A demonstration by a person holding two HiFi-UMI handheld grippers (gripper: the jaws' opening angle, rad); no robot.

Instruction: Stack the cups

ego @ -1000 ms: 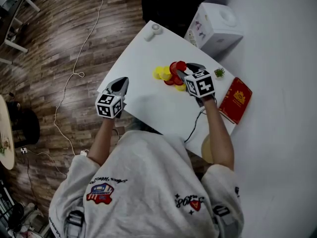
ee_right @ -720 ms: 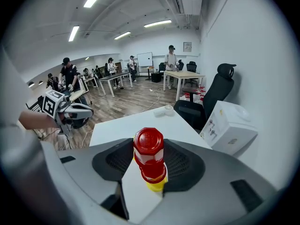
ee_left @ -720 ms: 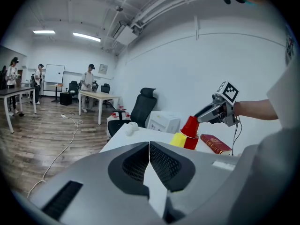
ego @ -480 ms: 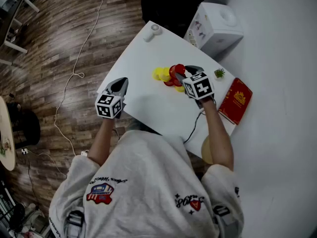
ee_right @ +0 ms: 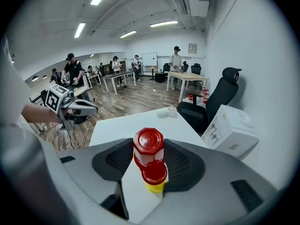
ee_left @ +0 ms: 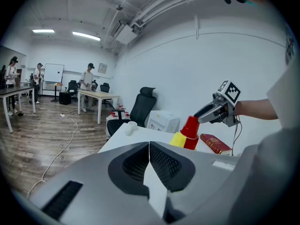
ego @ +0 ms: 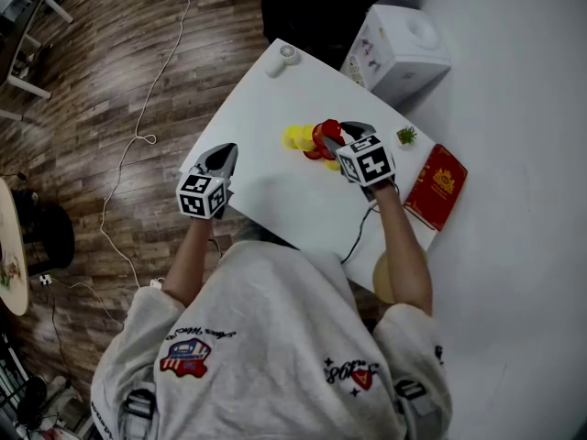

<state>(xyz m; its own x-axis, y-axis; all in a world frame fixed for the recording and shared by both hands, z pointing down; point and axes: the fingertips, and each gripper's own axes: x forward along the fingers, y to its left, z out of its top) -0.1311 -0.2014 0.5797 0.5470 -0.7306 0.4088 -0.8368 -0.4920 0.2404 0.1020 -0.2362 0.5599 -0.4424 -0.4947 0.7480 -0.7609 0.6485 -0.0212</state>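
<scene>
1. right gripper (ego: 336,134): clamped on an upside-down red plastic cup (ee_right: 148,146), pads against both its sides, jaws partway apart. Holds it raised and tilted over the other cups; cannot tell whether its rim touches them.

2. second red plastic cup (ee_left: 191,143) and yellow plastic cup (ee_left: 177,139): upside-down, side by side on the white rectangular table (ego: 275,200), near its middle and closer to the far edge than the near one. Seen along the right jaws, 1 red and 1 yellow directly below the held cup.

3. left gripper (ee_left: 149,149): jaws closed together, nothing between them. Hovers over the table's left corner, well apart from the cups.

4. red hardcover book (ego: 437,186): flat at the right corner.

5. small green potted plant (ego: 406,135): at the far edge, between book and cups.

6. small white round object (ego: 286,55): at the far corner.

7. black cable (ego: 358,232): hangs over the near edge beside the right forearm.
</scene>
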